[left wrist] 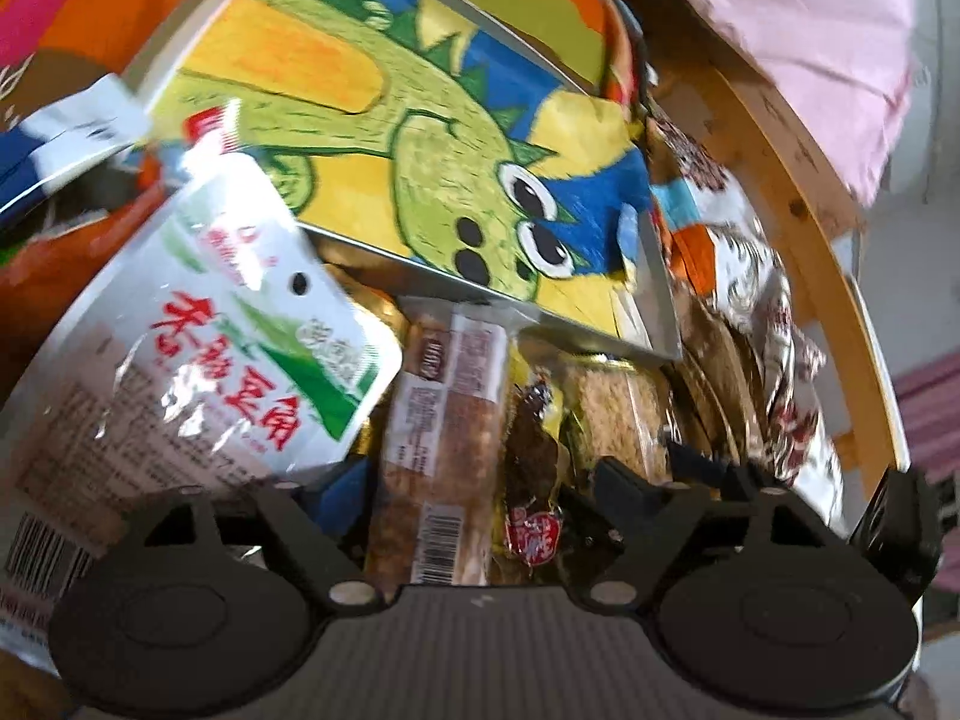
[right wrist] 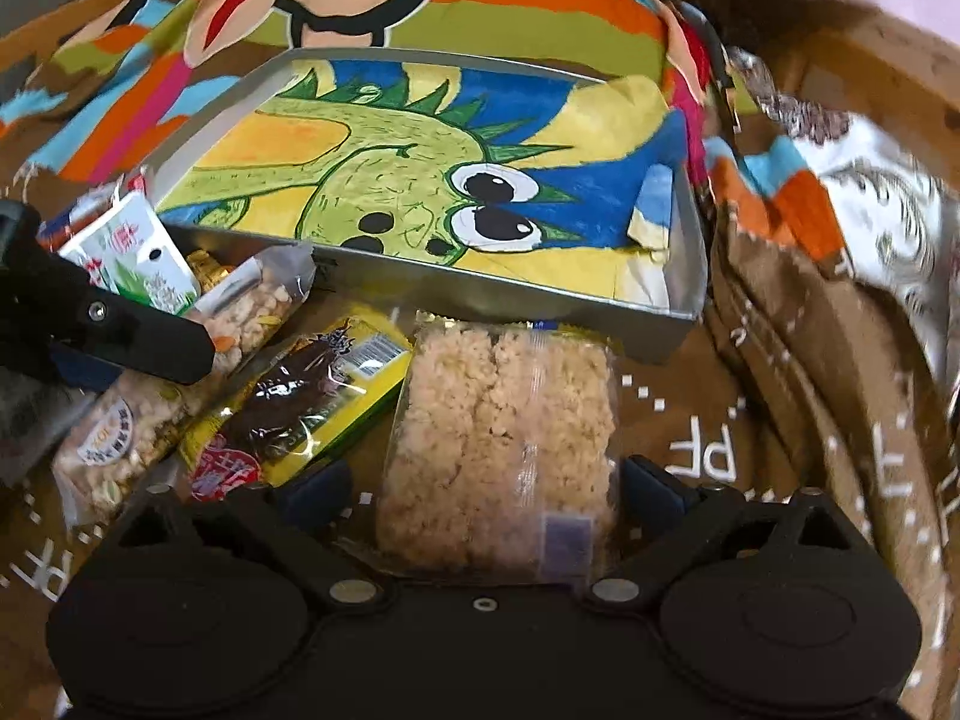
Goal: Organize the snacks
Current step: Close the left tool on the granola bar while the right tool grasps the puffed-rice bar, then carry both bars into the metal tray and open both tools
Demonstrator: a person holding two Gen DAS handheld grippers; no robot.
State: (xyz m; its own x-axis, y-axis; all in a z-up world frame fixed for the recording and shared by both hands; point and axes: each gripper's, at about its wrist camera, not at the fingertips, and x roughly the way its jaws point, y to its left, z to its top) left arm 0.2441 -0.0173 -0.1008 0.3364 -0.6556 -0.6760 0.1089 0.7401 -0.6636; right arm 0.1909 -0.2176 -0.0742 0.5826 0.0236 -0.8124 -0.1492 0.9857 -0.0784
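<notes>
A metal tray (right wrist: pixel 528 300) lined with a green dinosaur drawing sits on the table; it also shows in the left wrist view (left wrist: pixel 657 312). In front of it lie a rice-crisp pack (right wrist: pixel 501 438), a yellow dark-snack pack (right wrist: pixel 312 402), a puffed-grain bar (right wrist: pixel 180 372) and a white-green pouch (right wrist: pixel 150 264). My right gripper (right wrist: pixel 486 492) is open with a finger either side of the rice-crisp pack. My left gripper (left wrist: pixel 474 480) is open above the grain bar (left wrist: pixel 441 438) and the yellow pack (left wrist: pixel 534 480), with the white-green pouch (left wrist: pixel 240 324) at its left.
A colourful cartoon cloth (right wrist: pixel 420 6) covers the round wooden table (right wrist: pixel 870 78). A silver patterned bag (right wrist: pixel 876 198) lies at the right of the tray. The left gripper's black finger (right wrist: pixel 120 324) reaches in at the left of the right wrist view.
</notes>
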